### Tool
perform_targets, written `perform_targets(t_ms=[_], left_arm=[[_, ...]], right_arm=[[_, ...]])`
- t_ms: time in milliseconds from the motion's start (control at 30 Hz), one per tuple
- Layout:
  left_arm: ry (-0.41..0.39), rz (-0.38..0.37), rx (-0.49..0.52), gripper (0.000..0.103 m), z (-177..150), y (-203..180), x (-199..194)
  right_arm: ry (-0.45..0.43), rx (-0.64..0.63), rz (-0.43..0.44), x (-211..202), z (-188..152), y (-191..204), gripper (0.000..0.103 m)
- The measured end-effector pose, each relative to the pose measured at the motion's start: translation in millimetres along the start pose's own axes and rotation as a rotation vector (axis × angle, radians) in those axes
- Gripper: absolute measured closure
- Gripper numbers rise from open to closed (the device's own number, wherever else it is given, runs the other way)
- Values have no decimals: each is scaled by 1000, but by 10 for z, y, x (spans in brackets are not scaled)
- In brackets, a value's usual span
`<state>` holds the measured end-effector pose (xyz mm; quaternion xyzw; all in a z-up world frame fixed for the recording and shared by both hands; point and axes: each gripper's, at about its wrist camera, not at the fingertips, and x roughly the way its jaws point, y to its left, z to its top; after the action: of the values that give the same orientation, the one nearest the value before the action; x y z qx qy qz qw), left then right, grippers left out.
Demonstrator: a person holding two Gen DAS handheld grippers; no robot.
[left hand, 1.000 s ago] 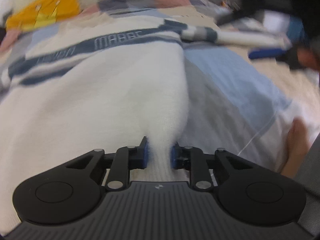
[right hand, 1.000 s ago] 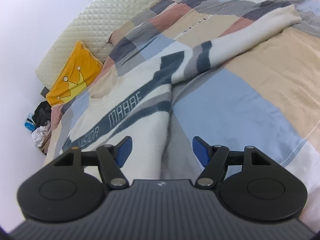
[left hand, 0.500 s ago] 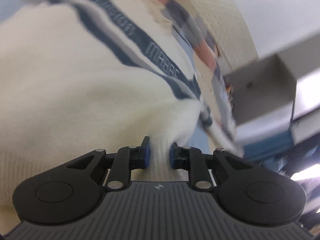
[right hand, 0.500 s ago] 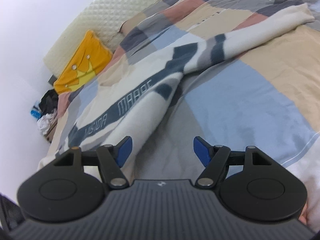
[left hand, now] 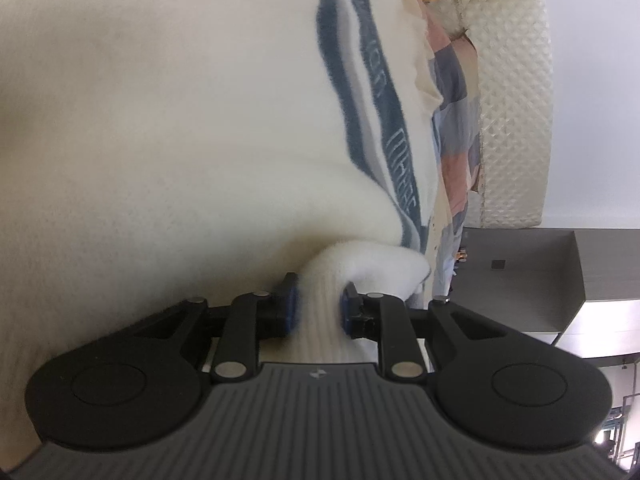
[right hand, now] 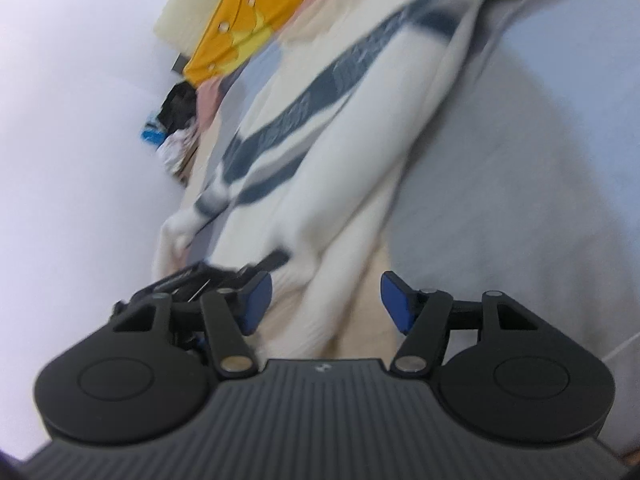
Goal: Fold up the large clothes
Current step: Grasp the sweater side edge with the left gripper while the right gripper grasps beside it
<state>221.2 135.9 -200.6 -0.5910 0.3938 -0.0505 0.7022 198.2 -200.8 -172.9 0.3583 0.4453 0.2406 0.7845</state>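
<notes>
A large cream knit sweater (left hand: 180,120) with dark blue lettered bands fills the left wrist view. My left gripper (left hand: 318,308) is shut on a ribbed edge of the sweater and holds it pulled up, rolled to one side. In the right wrist view the sweater (right hand: 320,184) lies stretched along the bed, blurred. My right gripper (right hand: 324,300) is open and empty, just above the sweater's near end. The left gripper (right hand: 224,270) shows at the lower left of that view, against the cloth.
The bed has a patchwork cover (right hand: 520,160) in blue, beige and grey. A yellow crown pillow (right hand: 244,20) and a cream quilted headboard (left hand: 516,92) are at its head. Dark clutter (right hand: 176,120) lies beside the bed by the white wall. A grey cabinet (left hand: 520,276) stands behind.
My left gripper has lifted and rolled sideways with the sweater edge held in it. My right gripper has stayed open and swung down closer to the sweater's near end.
</notes>
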Motion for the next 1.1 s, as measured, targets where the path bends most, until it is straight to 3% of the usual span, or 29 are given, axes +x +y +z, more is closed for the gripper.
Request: perform_targets(t_ms=[67,167,233,467,533,600,667,767,967,1100], left_arm=[[1,-9,-14,77,9,7,-1],[6,-23,-70,72,26,143,-10],[9,-39,-106,69,29,172,-26],[-24,-48,-65,67,8,78,-207],[-34,-51,-61,67,11,86,-253],[-40,-60,-58,67,25,89,-290],[-41,-69,-41,67,32,81,-348],[-49,-37,14,67,46,18,-404],[-53,-32,147,67,-43,-154,-525],[-8,-25,212,67,-196,-253,-499]], right_arm=[[40,84,56,143,-27,-26,44],[31,242,146,306,-72,-76,44],[-10,313,129,371,-125,-87,44],[-71,428,172,495,-204,-144,45],[-72,441,214,495,-212,-149,55],[-72,429,233,482,-222,-128,58],[-80,392,212,478,-199,-71,77],[-75,333,147,409,-155,21,85],[-97,167,3,-47,-91,317,90],[-123,19,-123,-467,-31,563,91]])
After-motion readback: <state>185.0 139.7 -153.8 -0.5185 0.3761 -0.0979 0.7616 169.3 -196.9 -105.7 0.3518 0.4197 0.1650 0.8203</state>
